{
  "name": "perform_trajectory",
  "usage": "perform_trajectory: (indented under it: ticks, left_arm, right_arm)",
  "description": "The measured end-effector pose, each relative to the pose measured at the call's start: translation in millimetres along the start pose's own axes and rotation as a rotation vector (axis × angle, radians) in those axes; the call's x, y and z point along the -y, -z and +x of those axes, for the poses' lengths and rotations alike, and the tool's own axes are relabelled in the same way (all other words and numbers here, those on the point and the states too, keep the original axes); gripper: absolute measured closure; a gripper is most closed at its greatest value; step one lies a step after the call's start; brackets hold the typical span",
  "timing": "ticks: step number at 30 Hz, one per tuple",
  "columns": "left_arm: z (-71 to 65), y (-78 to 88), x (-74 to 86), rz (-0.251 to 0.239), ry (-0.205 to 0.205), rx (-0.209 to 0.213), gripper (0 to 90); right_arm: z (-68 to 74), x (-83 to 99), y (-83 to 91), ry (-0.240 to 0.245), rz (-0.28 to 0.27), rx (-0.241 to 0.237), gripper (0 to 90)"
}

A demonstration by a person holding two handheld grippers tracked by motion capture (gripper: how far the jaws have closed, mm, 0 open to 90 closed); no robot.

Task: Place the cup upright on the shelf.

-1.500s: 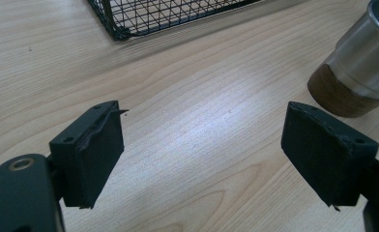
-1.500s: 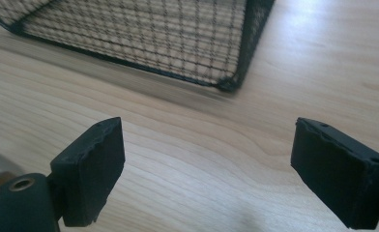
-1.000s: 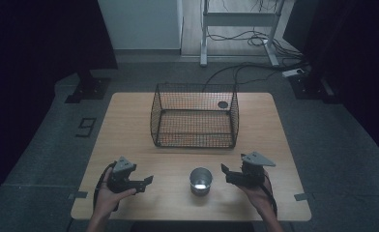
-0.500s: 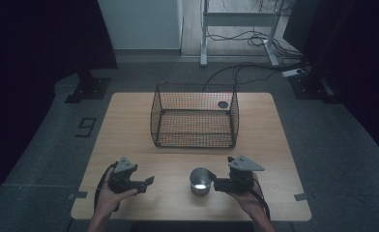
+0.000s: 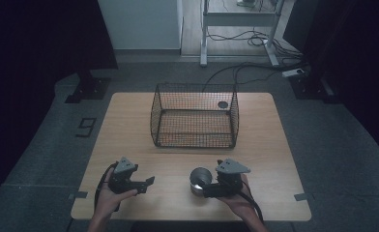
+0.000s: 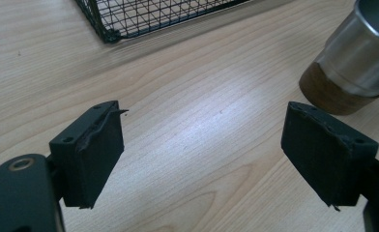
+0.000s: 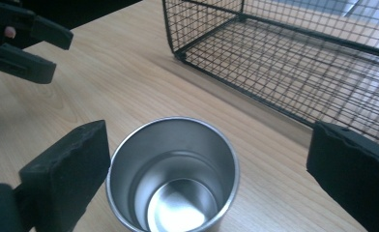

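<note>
**Steel cup sits between wide jaws, untouched**

From where I stand, the person's body is cut off at the table's near edge; I see just two forearms and hands. The cup's [image 5: 200,179] base is partly hidden behind the right gripper [image 5: 207,189] in the high view, and in the left gripper view its rim runs off the frame. Whether the left-hand pad touches the cup's wall is hard to judge in the right gripper view; the other pad stands clearly apart.

I count one steel cup with a brown base, upright on the wooden table [image 5: 274,145] near its front edge, one black wire basket [image 5: 195,121] behind it, and two grippers. The right gripper's jaws have just been opening and stand wide around the cup. The left gripper [image 5: 146,184], well apart, is spread wide over bare wood.
</note>
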State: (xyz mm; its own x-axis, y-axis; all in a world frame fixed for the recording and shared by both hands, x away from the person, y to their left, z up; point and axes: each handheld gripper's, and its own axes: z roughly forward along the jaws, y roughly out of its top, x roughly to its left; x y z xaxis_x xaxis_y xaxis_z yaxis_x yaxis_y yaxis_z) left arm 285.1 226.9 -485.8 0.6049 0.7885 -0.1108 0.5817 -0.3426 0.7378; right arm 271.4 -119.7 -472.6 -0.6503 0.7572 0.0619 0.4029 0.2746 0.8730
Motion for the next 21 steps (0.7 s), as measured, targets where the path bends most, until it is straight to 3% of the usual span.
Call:
perform_trajectory:
  ticks: [11,13,21]
  left_arm:
    - [-0.4,-0.4,0.1,0.0,-0.001,0.003,15.5]
    - [-0.3,-0.7,0.3,0.001,-0.001,0.002,15.5]
    - [-0.3,0.4,0.0,-0.004,0.001,0.003,15.5]
  right_arm:
    - [6.3,10.4,-23.3,0.017,0.054,-0.017,0.0]
    - [5.0,12.3,-27.1,-0.002,0.05,-0.045,0.0]
    - [13.6,16.0,-34.8,0.035,0.071,-0.038,0.0]
